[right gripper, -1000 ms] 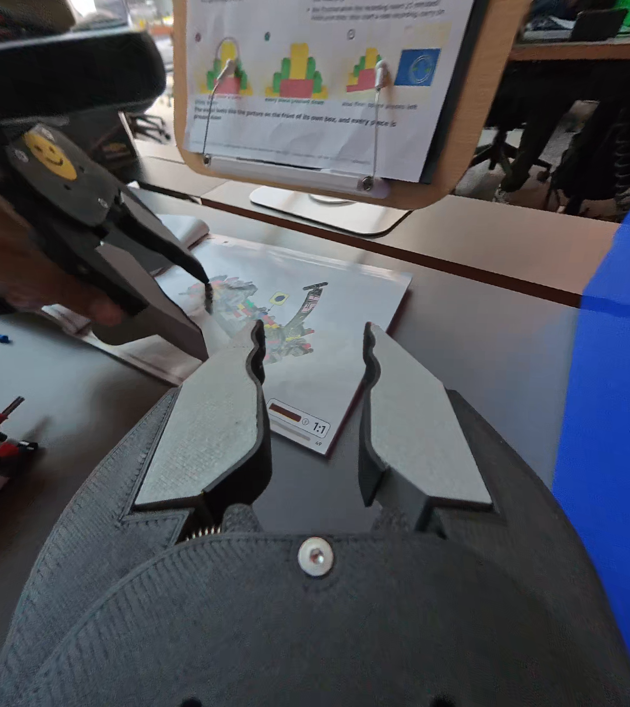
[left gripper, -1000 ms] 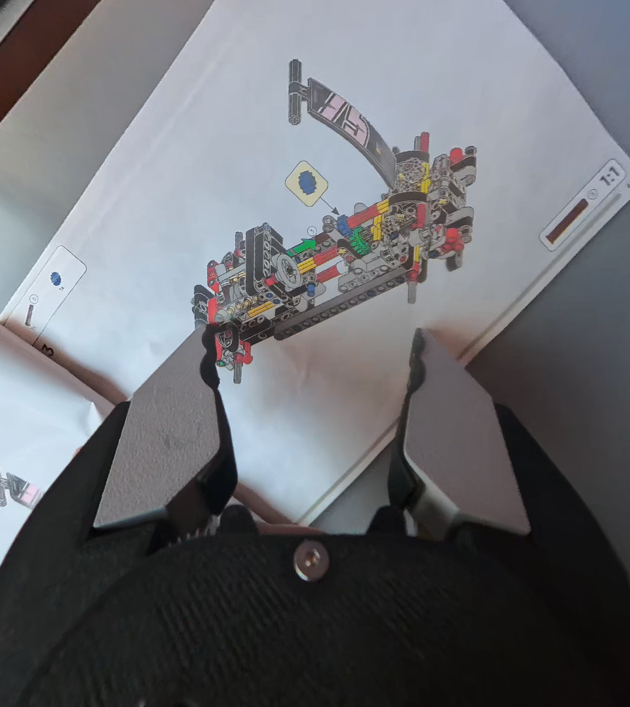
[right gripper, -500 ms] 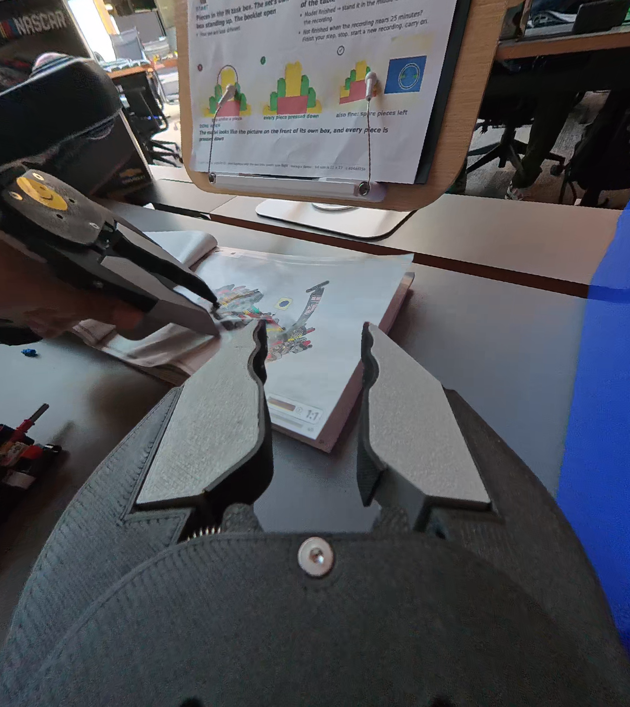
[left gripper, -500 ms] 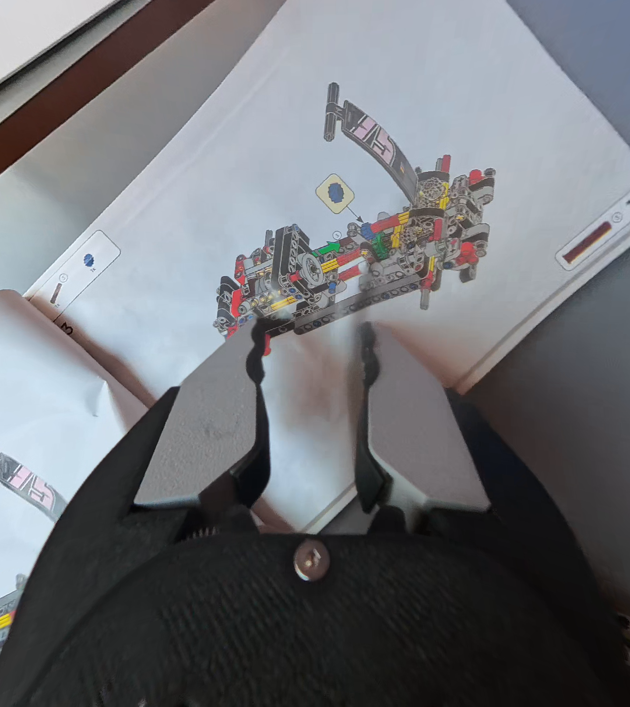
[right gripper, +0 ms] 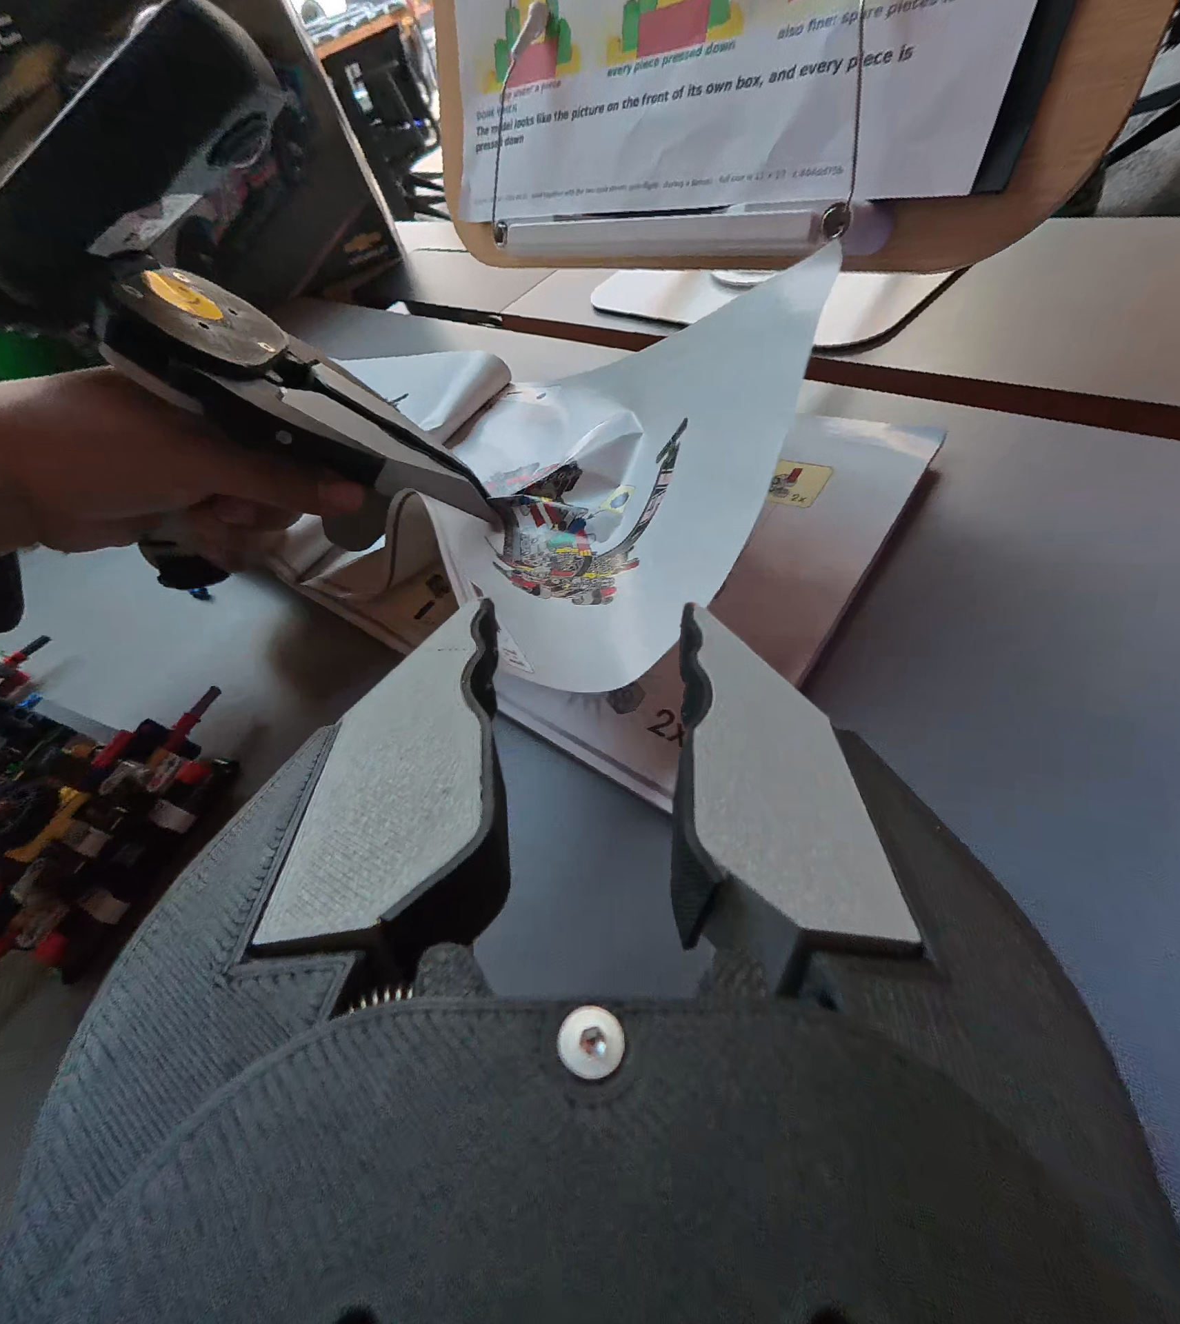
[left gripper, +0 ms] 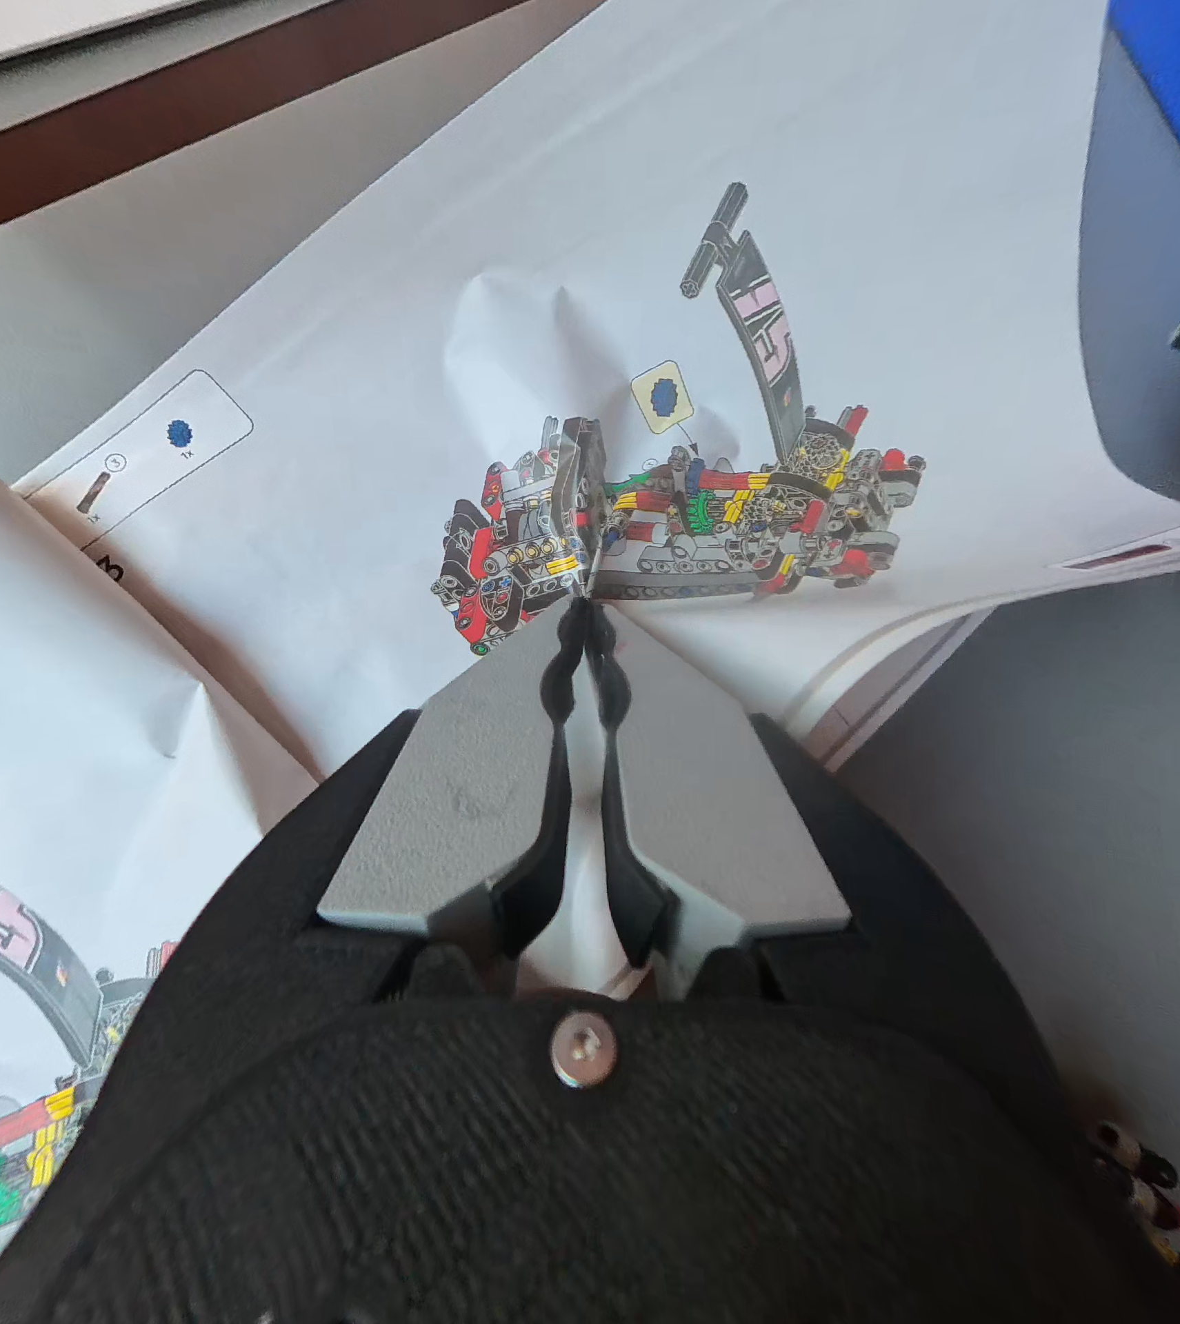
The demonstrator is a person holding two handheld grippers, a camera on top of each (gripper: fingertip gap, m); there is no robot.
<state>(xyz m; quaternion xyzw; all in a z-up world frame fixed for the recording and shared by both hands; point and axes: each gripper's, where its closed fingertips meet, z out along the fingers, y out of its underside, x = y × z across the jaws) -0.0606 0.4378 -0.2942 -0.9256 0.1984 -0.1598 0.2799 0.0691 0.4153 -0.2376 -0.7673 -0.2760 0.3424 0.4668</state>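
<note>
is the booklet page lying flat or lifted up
Lifted: the page curls up off the booklet, pinched and crumpled in the left tongs.

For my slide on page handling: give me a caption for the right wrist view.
Left claw pinches and lifts a white printed booklet page; open right claw waits beside it.

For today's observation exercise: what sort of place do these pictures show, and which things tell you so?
Probably a workshop or lab bench for building brick models. An open instruction booklet lies on the grey table, a half-built model sits beside it, and an instruction sheet is clipped on a stand.
</note>
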